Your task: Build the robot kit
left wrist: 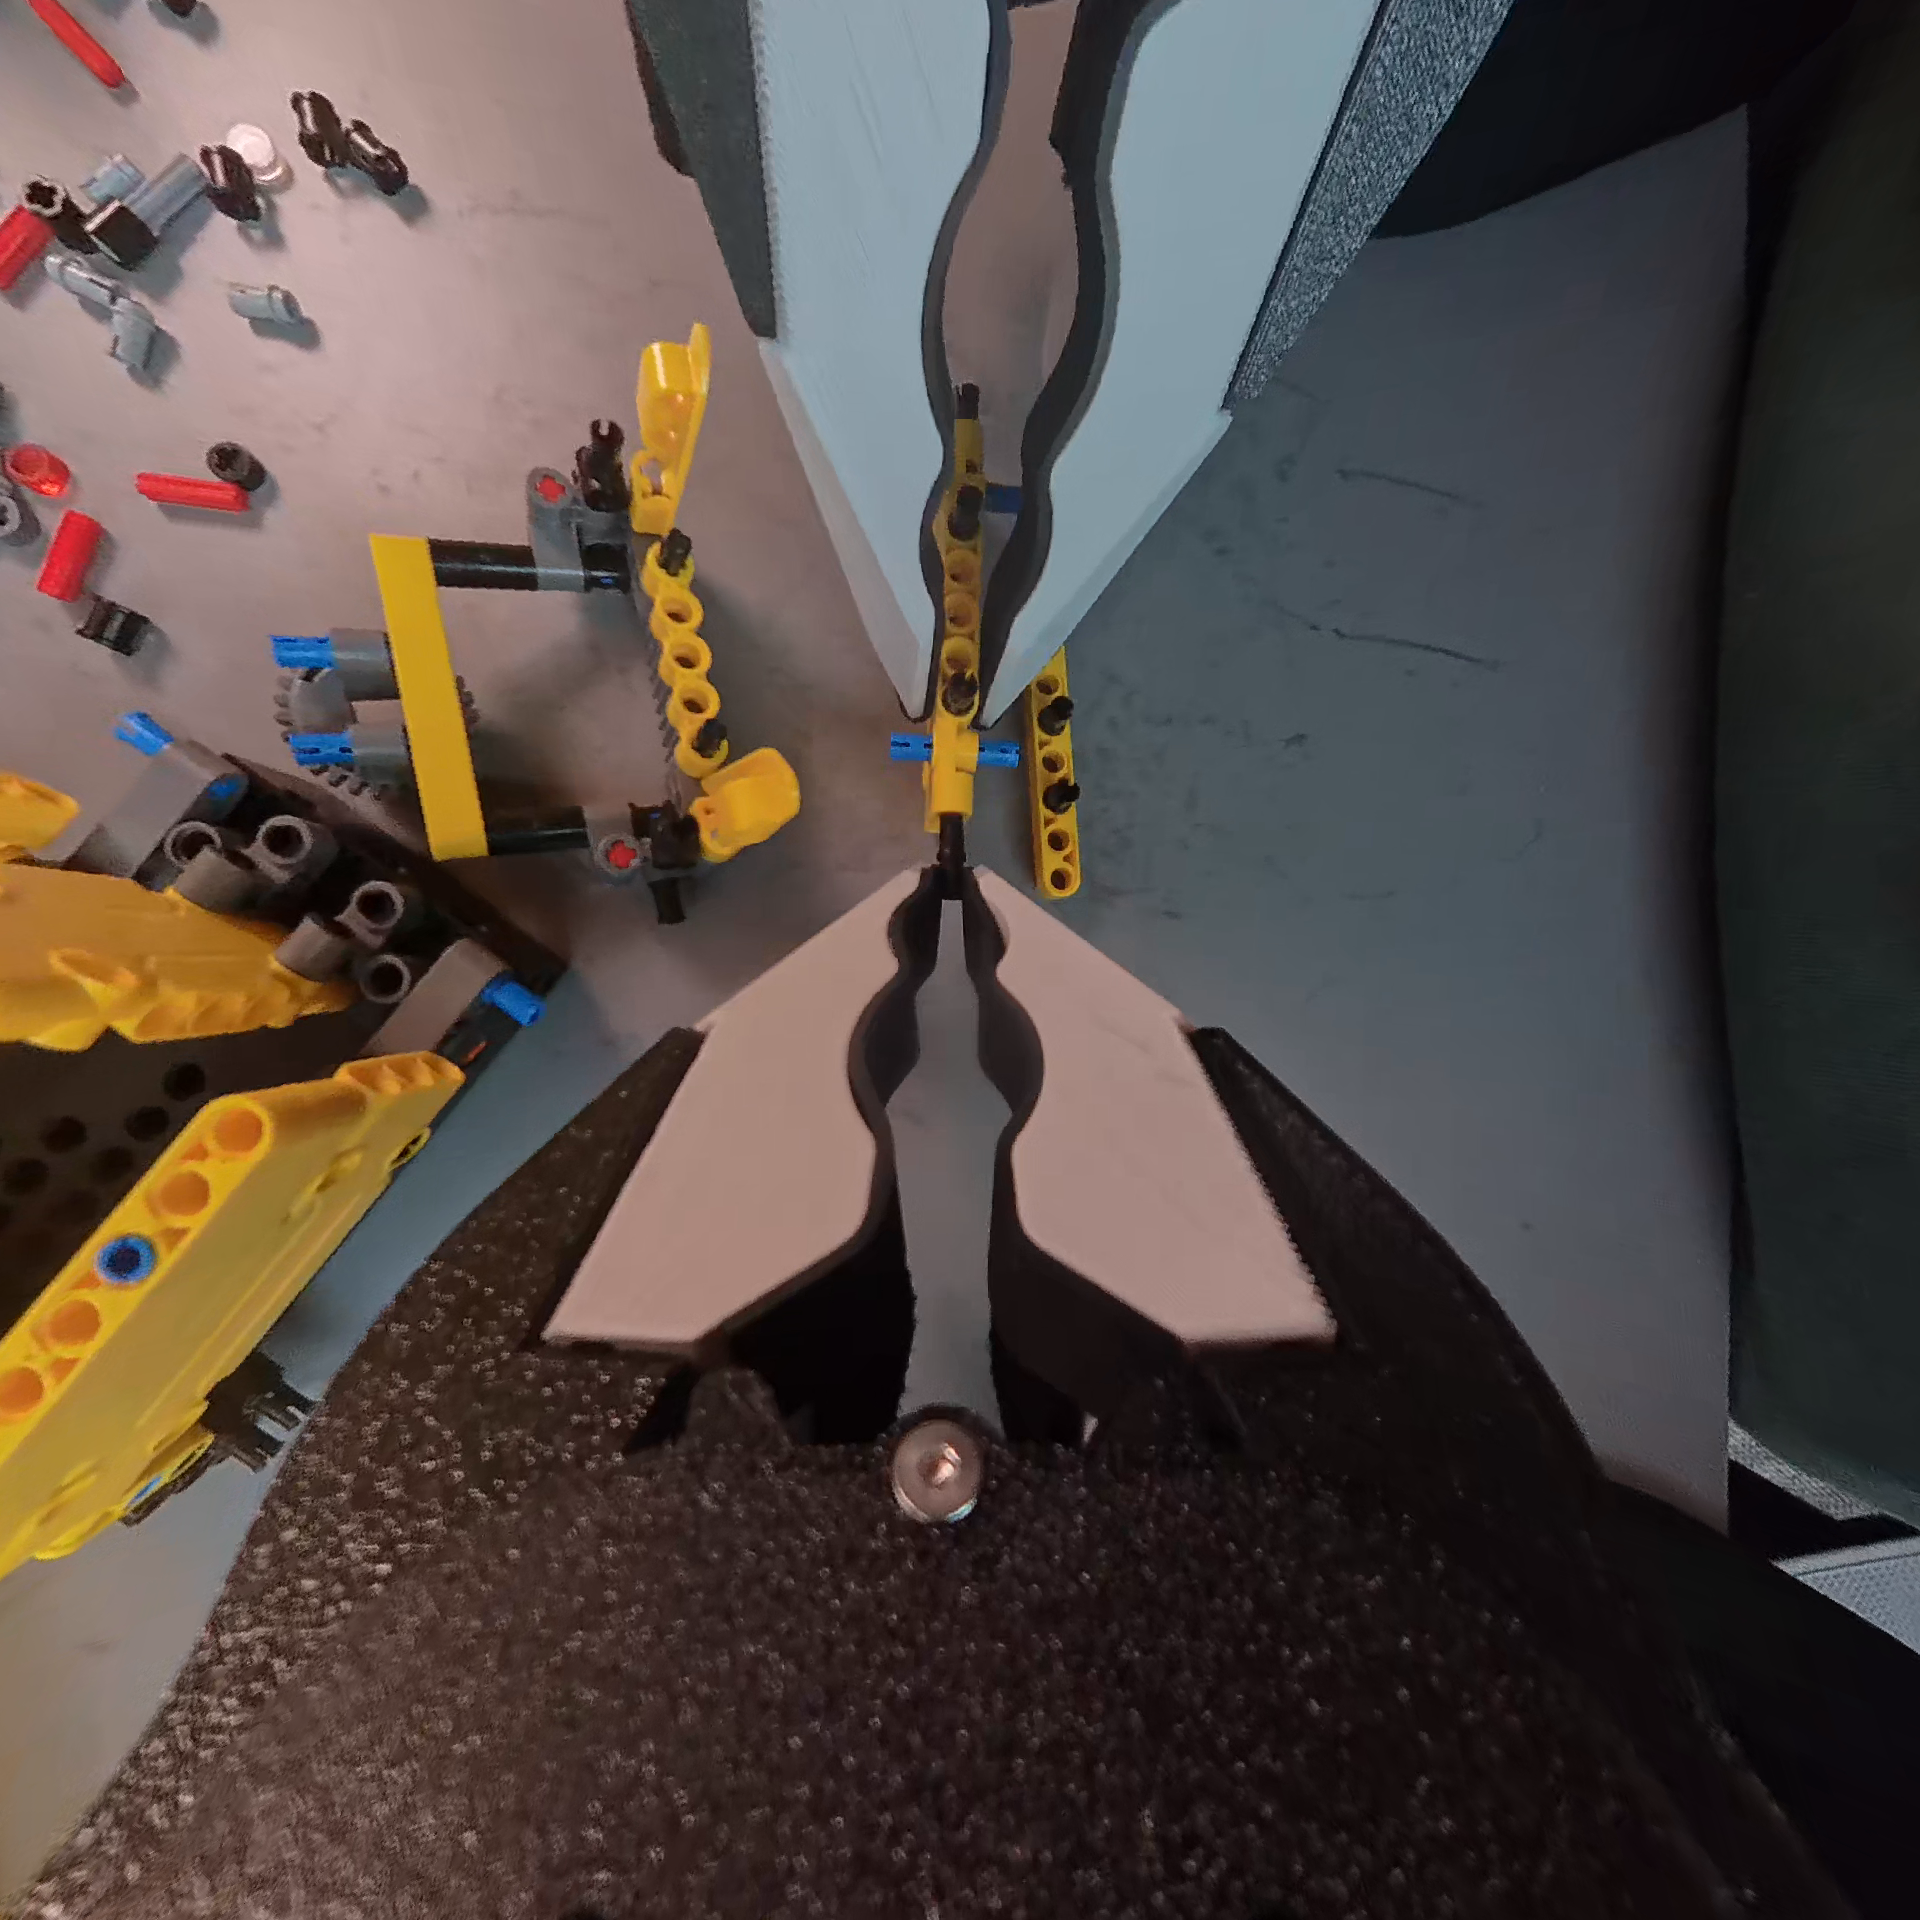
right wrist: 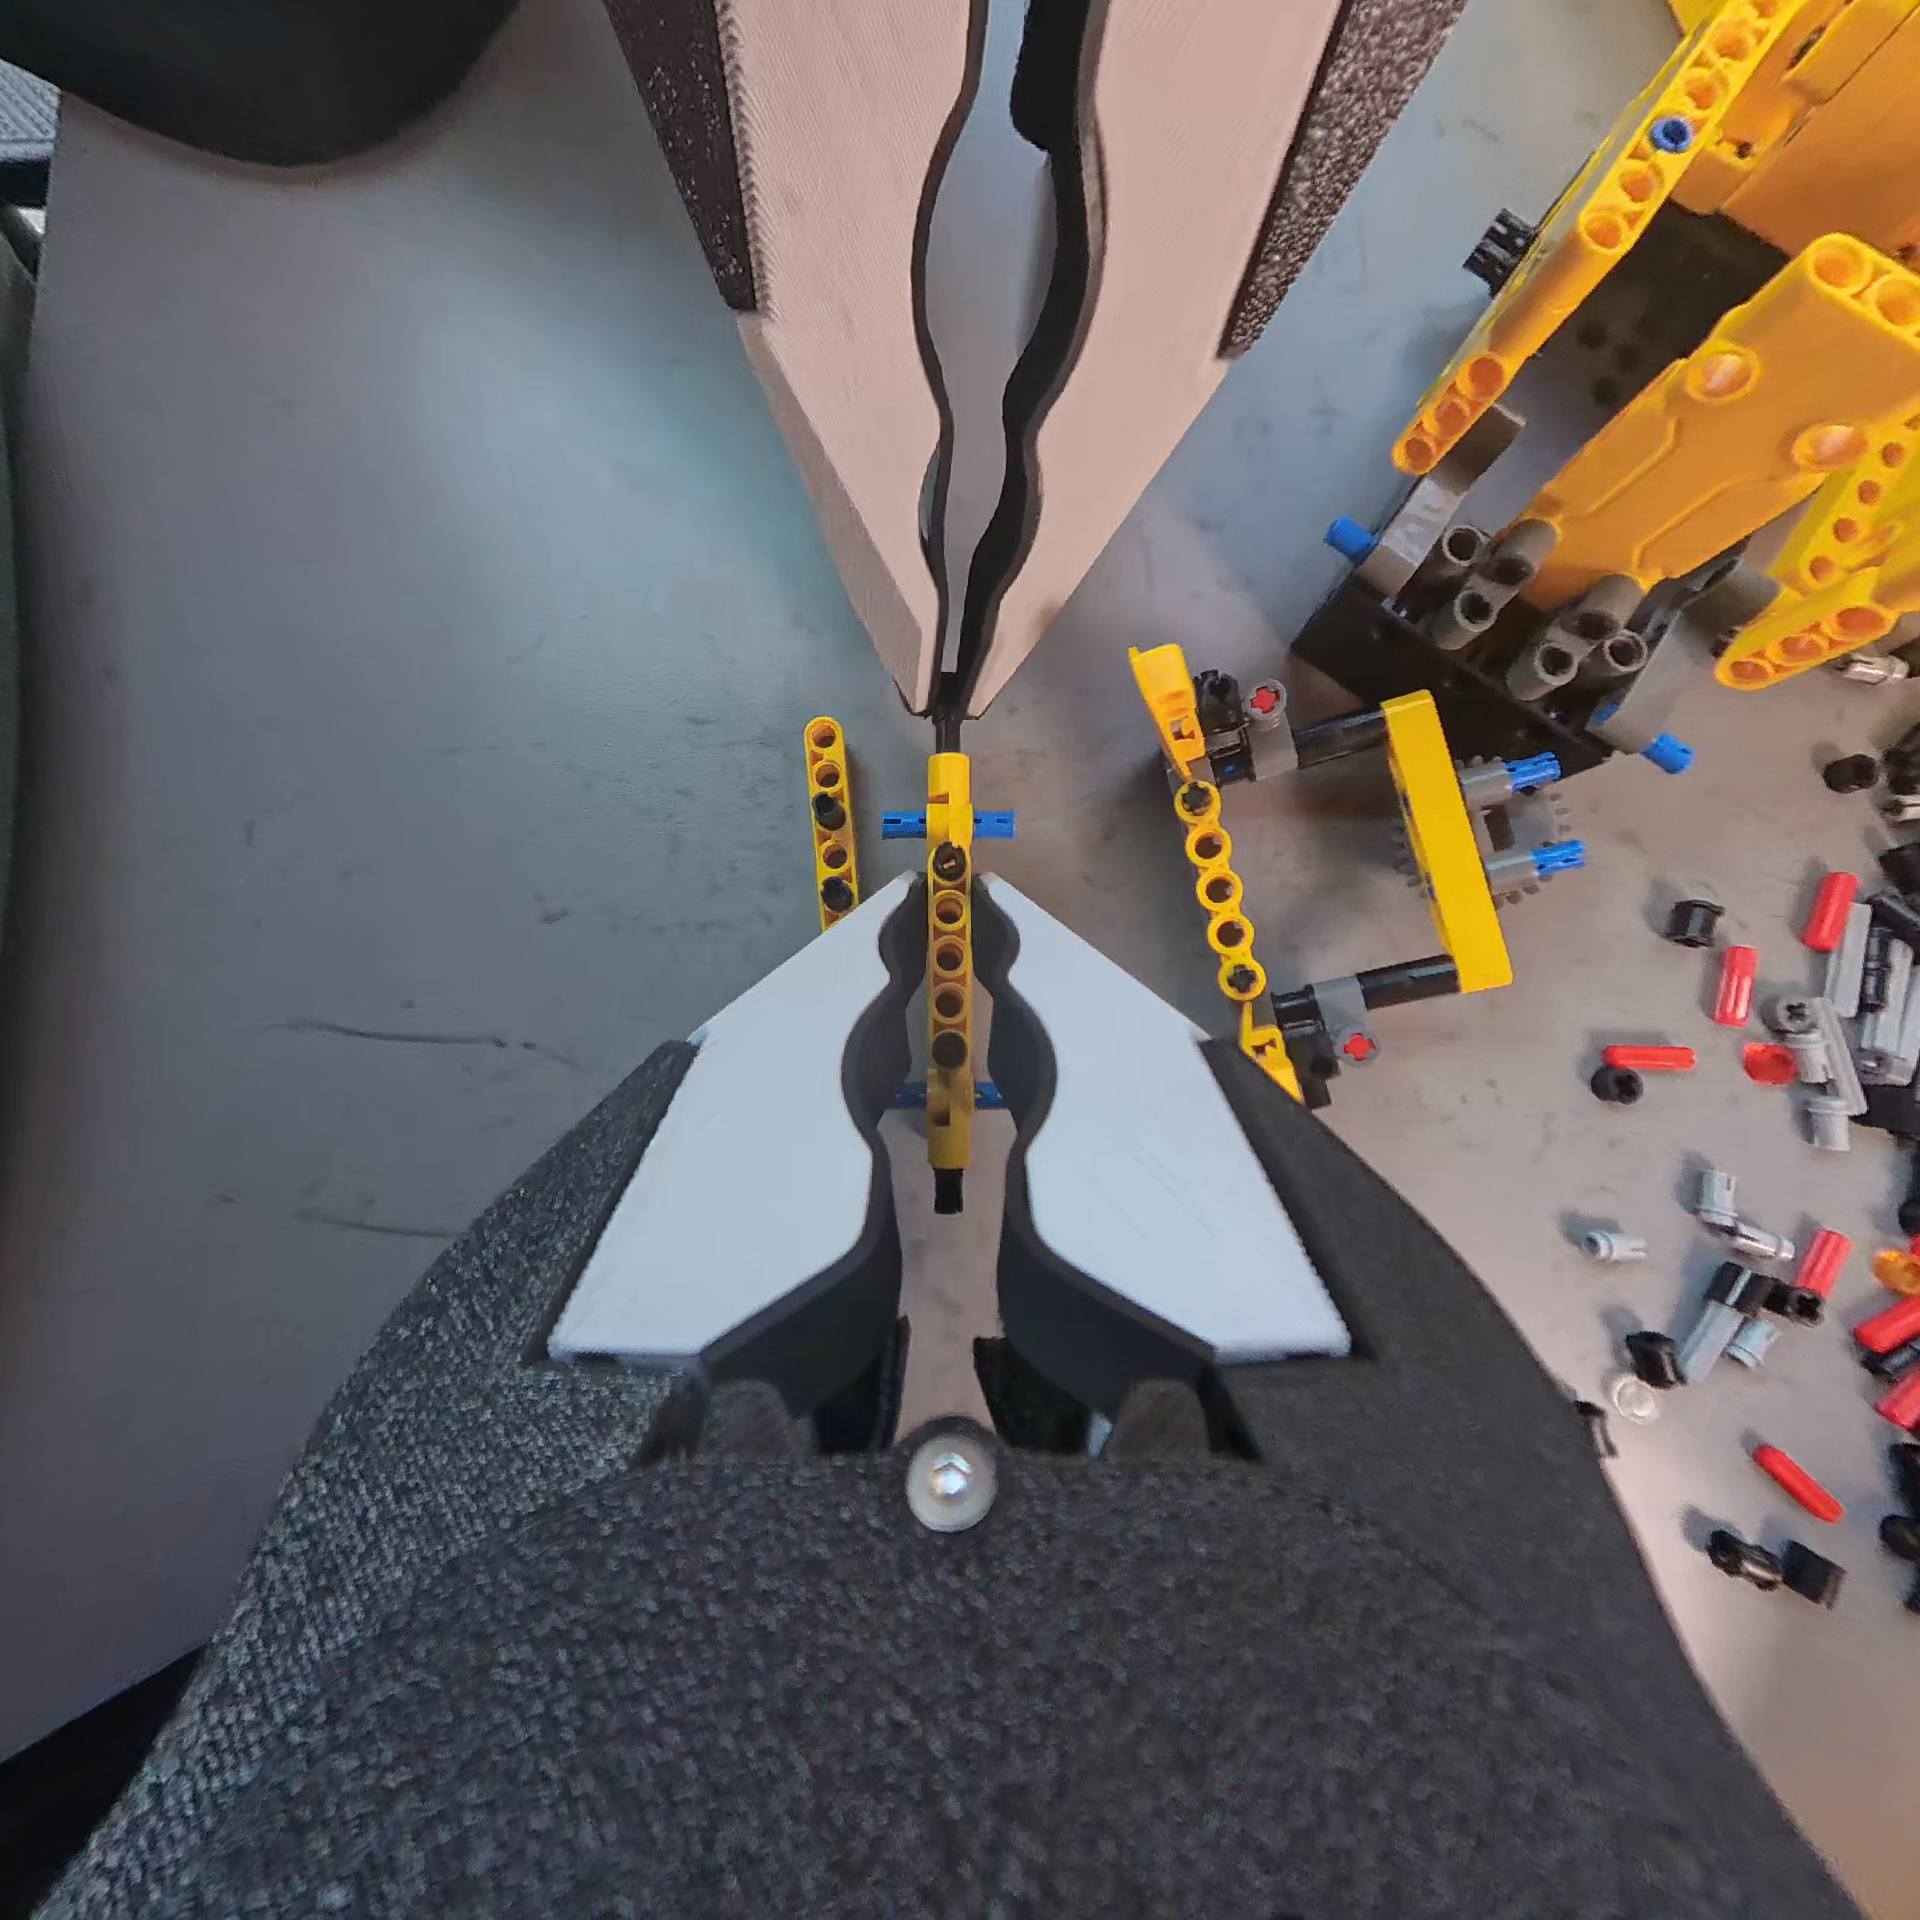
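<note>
A yellow holed beam [left wrist: 951, 774] [right wrist: 948, 966] with a blue cross pin [left wrist: 909, 748] [right wrist: 904, 824] is held above the grey table between both grippers, which face each other tip to tip. My right gripper [right wrist: 949, 883], with light blue fingers, is shut on the beam's length; it enters the left wrist view from the top [left wrist: 951, 717]. My left gripper [left wrist: 951, 878], with beige fingers, is shut on a black pin [left wrist: 950, 842] [right wrist: 945, 732] sticking out of the beam's end. A second yellow beam [left wrist: 1051, 769] [right wrist: 828, 821] lies on the table just beside them.
A yellow frame sub-assembly with black axles and grey gears [left wrist: 436, 686] [right wrist: 1444, 842] lies close by. A large yellow and black model [left wrist: 156, 935] [right wrist: 1714, 416] stands behind it. Loose red, grey and black small parts [left wrist: 125, 208] [right wrist: 1818, 1039] are scattered beyond. The table edge [left wrist: 1735, 727] runs along the other side. The tips of both grippers are at nearly the same place.
</note>
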A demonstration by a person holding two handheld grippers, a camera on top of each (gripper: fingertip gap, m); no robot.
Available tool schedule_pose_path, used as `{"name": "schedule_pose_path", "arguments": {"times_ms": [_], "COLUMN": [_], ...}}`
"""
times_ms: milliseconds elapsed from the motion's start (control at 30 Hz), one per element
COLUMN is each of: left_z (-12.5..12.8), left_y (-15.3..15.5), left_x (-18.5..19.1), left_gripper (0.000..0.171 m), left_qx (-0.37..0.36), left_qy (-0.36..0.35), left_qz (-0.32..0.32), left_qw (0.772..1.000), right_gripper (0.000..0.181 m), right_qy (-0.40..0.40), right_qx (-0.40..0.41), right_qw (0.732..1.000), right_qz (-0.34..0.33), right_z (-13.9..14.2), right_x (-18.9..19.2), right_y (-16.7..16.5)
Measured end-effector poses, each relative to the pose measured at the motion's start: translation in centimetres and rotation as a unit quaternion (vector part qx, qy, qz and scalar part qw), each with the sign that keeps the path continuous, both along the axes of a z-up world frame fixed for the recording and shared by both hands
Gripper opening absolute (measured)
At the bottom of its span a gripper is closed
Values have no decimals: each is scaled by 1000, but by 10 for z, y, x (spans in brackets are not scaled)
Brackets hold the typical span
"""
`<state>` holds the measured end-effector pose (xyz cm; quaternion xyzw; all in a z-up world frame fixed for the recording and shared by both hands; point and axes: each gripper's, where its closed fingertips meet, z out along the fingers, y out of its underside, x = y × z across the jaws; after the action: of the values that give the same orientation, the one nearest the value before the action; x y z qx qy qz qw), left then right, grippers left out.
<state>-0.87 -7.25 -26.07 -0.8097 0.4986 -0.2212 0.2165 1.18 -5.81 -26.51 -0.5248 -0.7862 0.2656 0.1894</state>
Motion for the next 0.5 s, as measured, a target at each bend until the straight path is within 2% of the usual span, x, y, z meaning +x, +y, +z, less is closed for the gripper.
{"name": "schedule_pose_path", "arguments": {"times_ms": [233, 500], "left_z": [1, -1], "left_y": [-1, -2], "left_x": [2, 0], "left_gripper": [3, 3], "left_qx": [-5, -5], "left_qy": [-32, 14], "left_qz": [8, -5], "left_qw": [999, 1000], "right_gripper": [6, 6], "right_qy": [9, 10], "right_qx": [-9, -3], "right_qw": [1000, 1000], "right_qz": [-2, 4], "right_z": [0, 0], "right_x": [1, -1], "right_y": [0, -2]}}
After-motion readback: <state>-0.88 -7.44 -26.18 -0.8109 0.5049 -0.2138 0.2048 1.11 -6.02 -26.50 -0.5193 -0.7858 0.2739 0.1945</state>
